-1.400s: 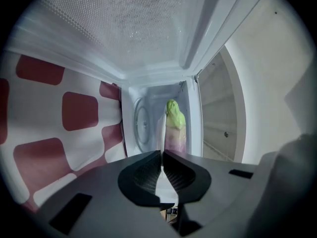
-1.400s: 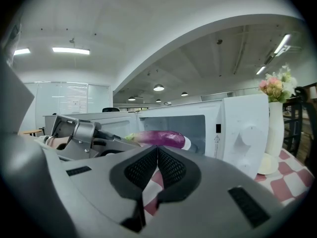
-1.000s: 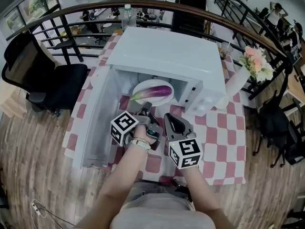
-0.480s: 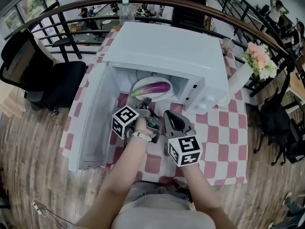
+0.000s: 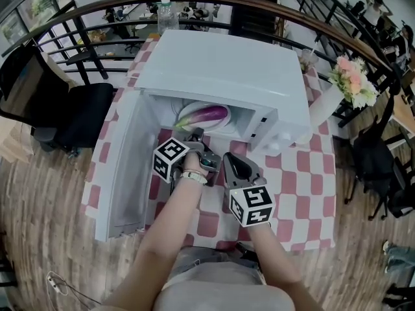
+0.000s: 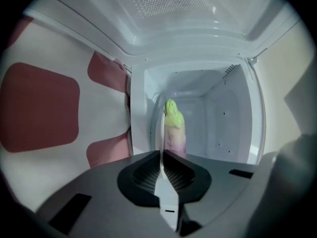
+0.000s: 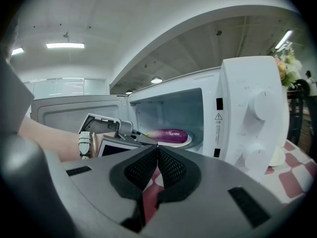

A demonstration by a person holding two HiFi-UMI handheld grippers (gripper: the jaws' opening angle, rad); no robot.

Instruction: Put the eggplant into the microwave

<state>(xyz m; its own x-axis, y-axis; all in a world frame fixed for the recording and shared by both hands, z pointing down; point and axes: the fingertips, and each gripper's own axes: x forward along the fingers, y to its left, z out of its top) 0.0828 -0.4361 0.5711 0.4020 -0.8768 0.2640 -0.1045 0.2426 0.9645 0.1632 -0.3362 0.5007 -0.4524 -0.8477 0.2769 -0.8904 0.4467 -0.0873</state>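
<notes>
The microwave [image 5: 220,63] sat on the checked tabletop [image 5: 298,186] with its door [image 5: 123,167] swung wide to the left. And there was the eggplant [image 5: 209,115], already inside the cavity, lying across a white plate [image 5: 194,108], green stem toward the door side, purple body toward the right wall.

The left tool [image 6: 162,152] was right at the mouth of the oven, tips in past the sill. Its jaws were pressed nearly together on the near rim of the plate, and the left gripper view showed that rim edge-on, running straight into the gap with the eggplant just beyond it.

The right tool [image 7: 156,150] hung back, outside the oven and just to the right of the left one, over the cloth. Its jaws were pressed together with nothing pinched, only red and white checks showing below them. From there it looked past the left tool at the plate and at the two knobs [image 7: 262,105] on the front panel.

Flowers [image 5: 350,83] stood at the tabletop's far right corner.
</notes>
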